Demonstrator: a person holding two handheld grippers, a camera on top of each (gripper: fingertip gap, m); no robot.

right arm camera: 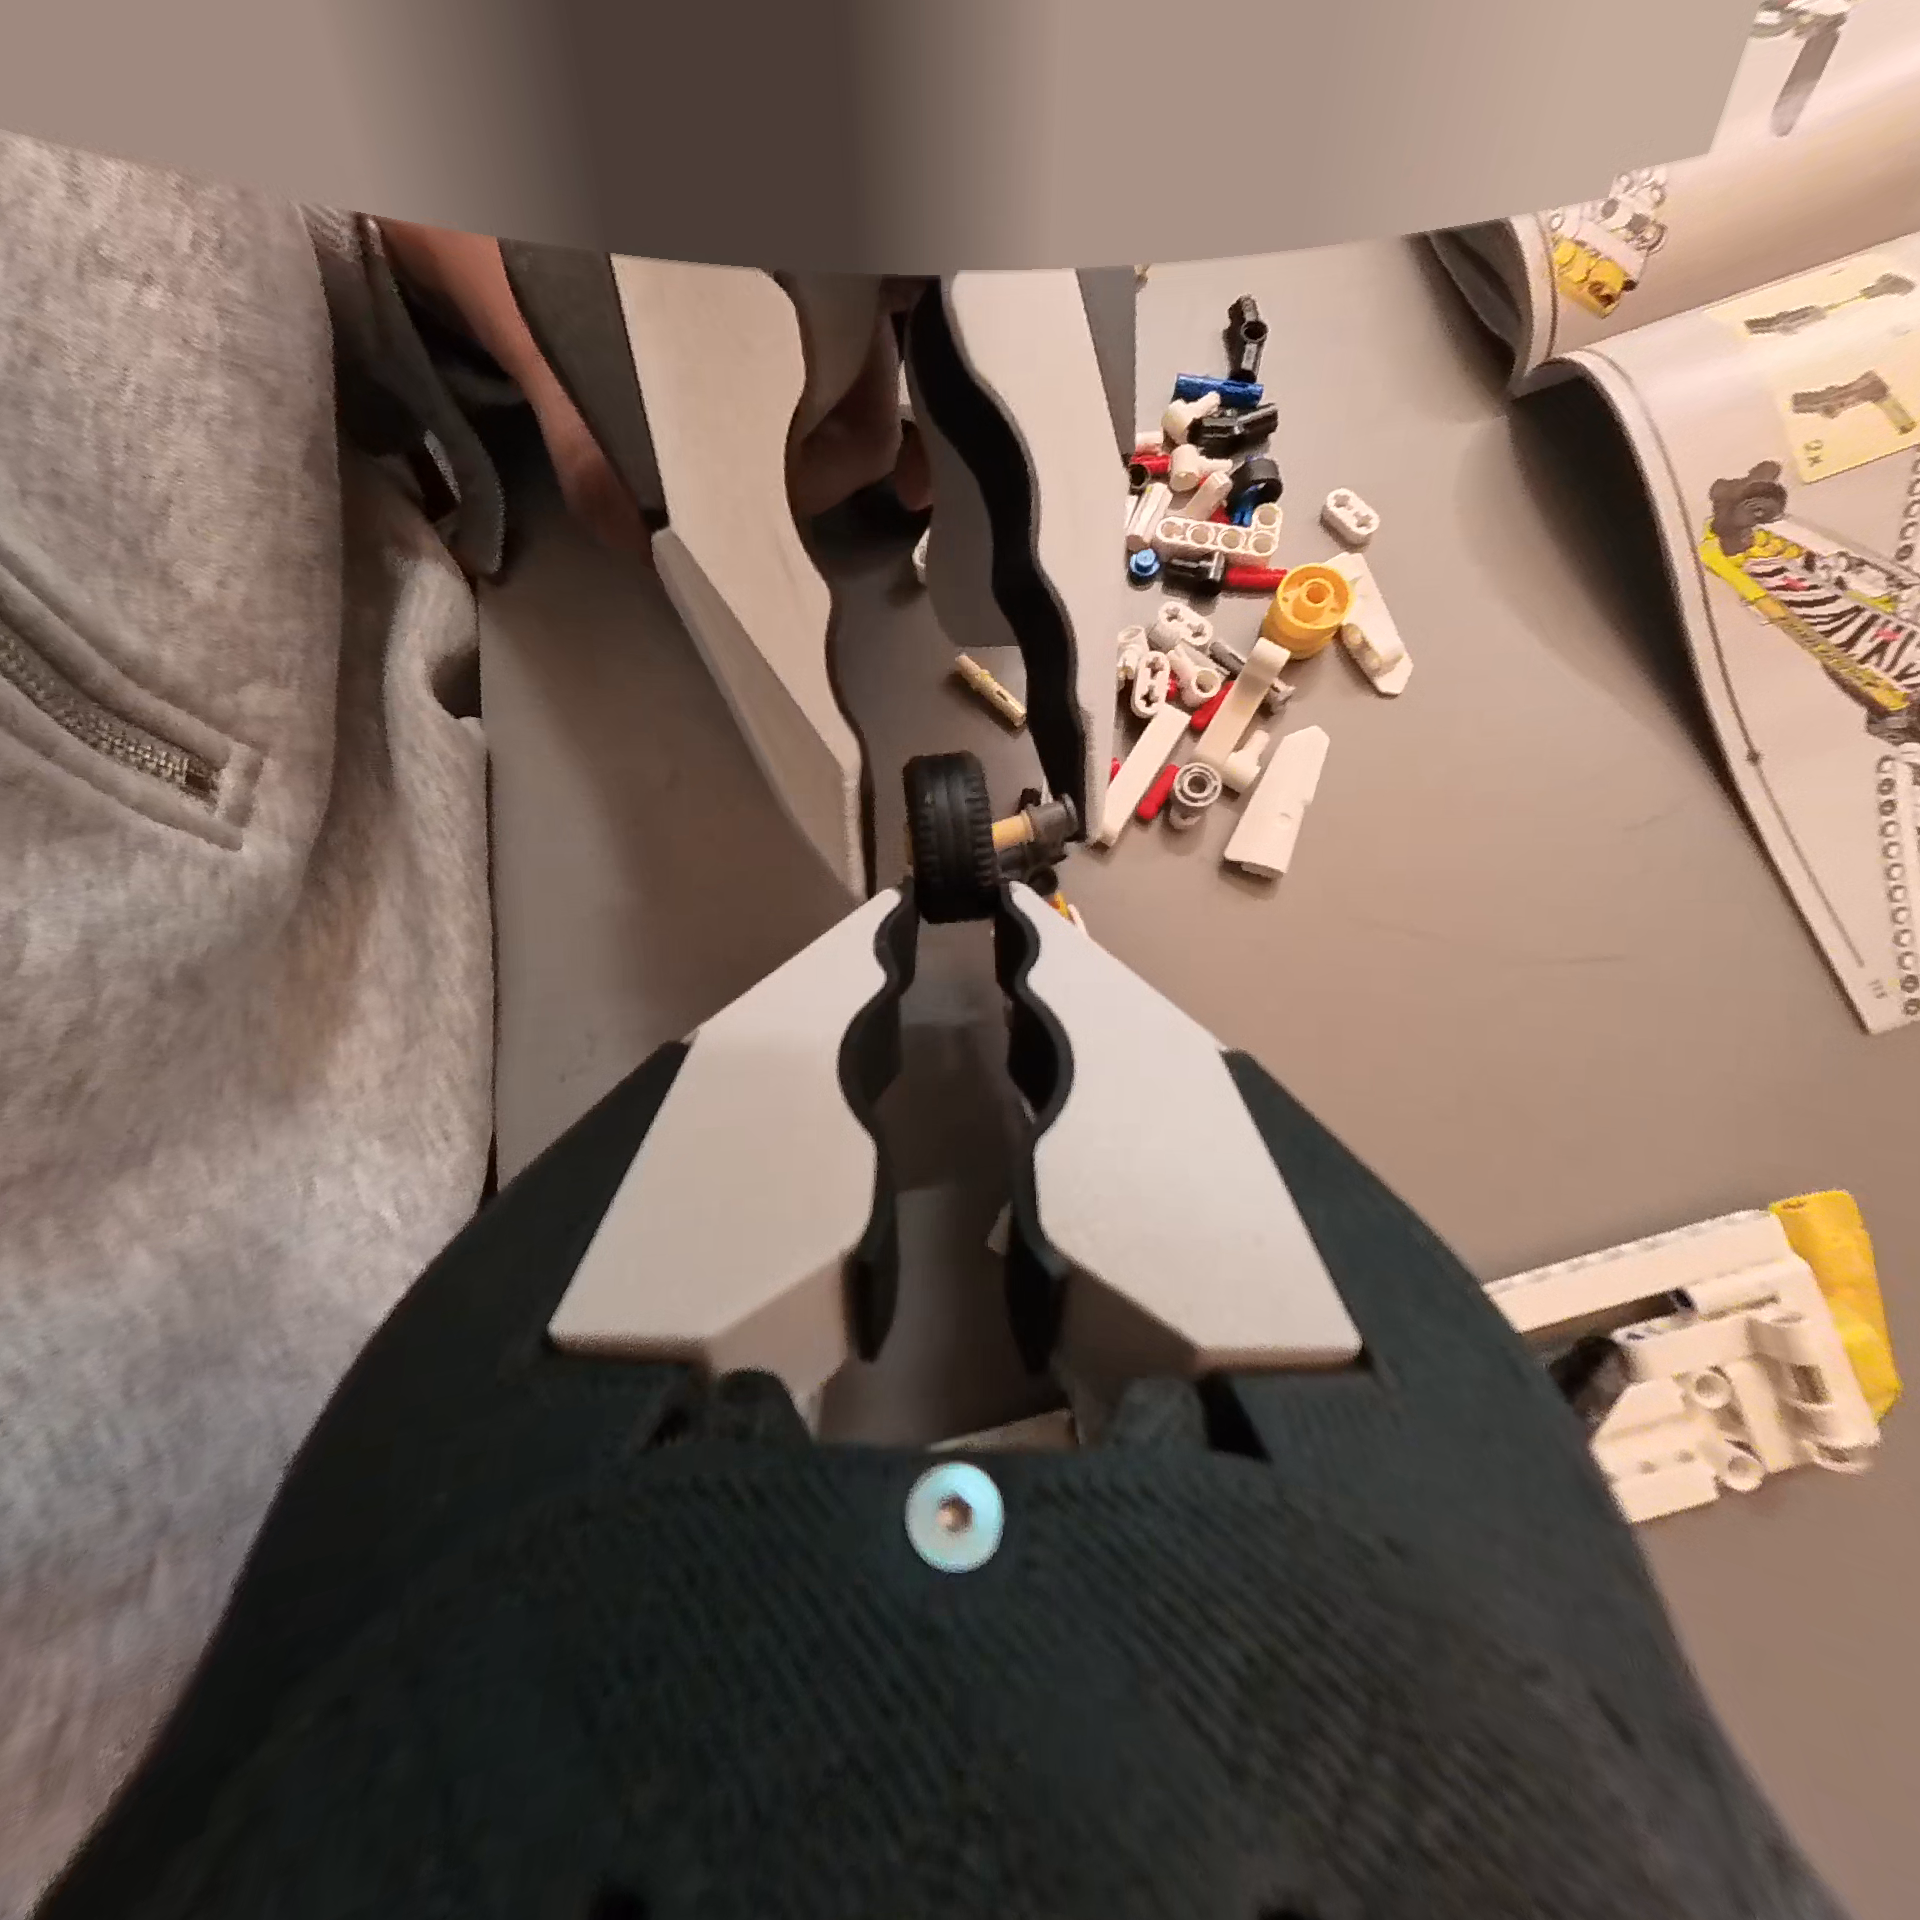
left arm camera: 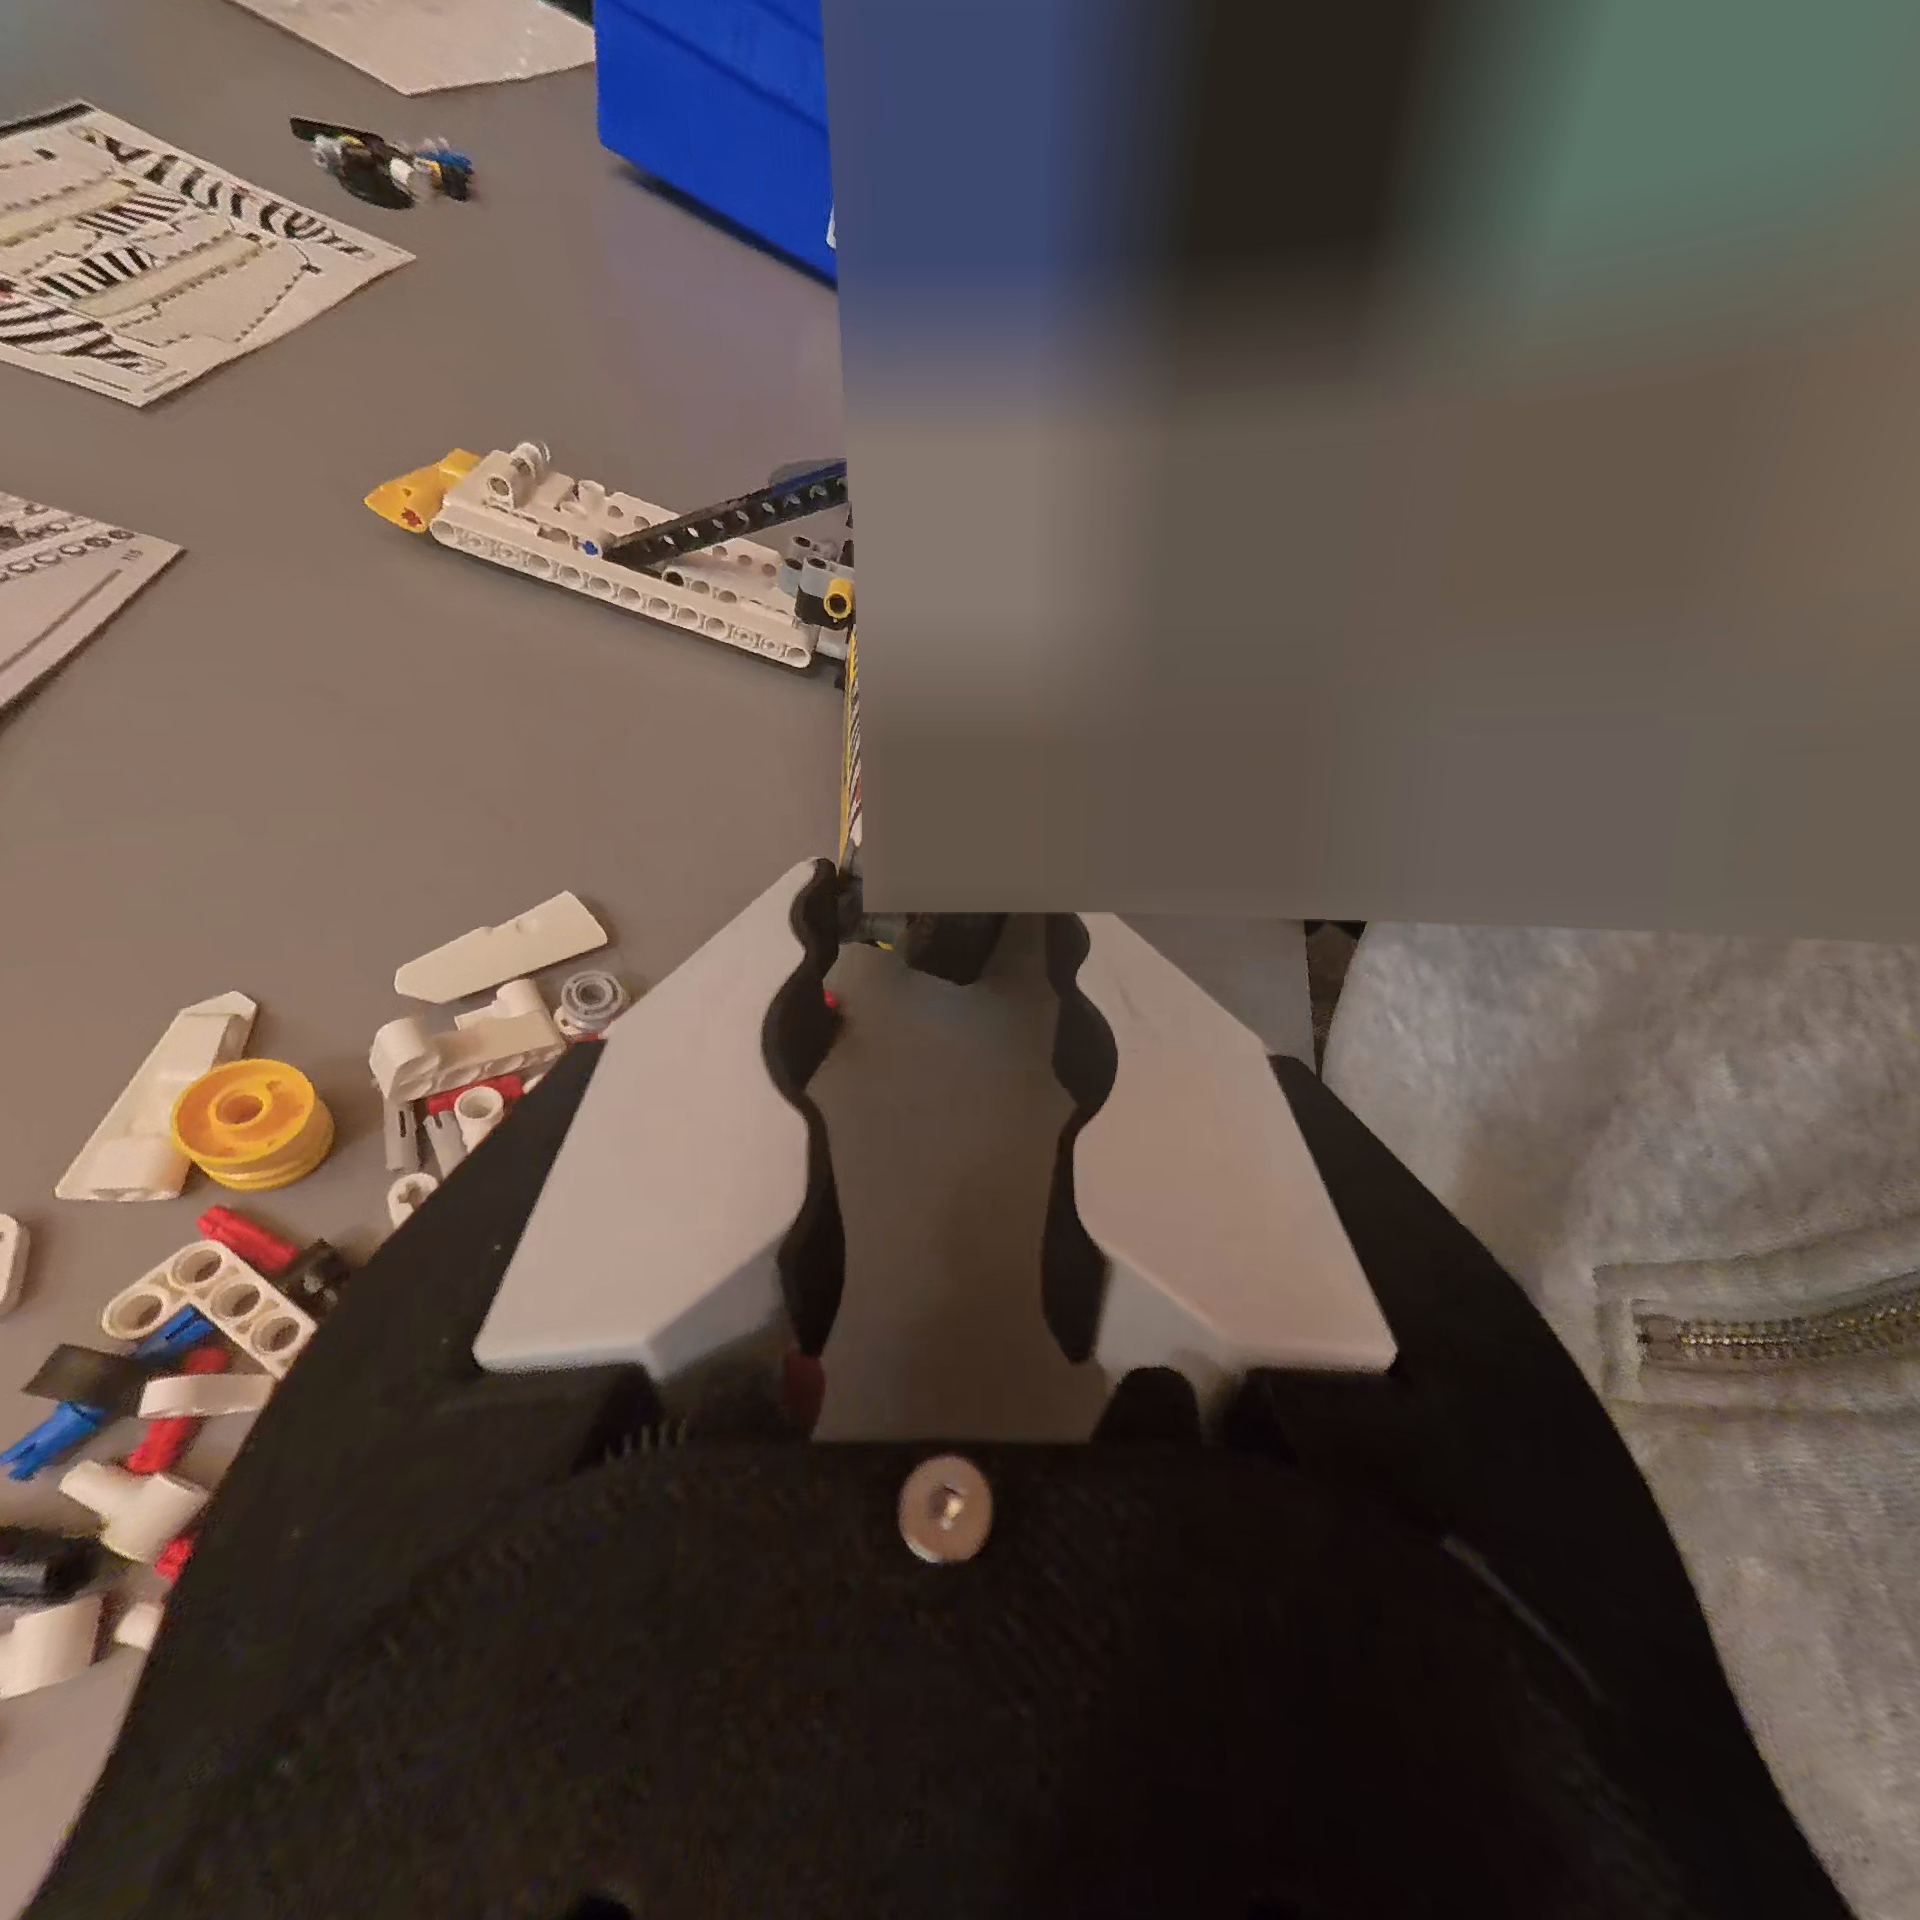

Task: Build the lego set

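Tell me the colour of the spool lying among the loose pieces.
Yellow; the spool shows best in the left wrist view.

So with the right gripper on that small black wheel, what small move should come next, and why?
Probably ease the wheel sideways along its tan axle: the right gripper pinches its tread, and the left gripper stands open around the axle end.

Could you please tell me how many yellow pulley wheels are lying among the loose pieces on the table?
1. The yellow pulley wheel lies in the loose pile beside a white panel; the right wrist view shows the same one. Others may be hidden under the blurred patches.
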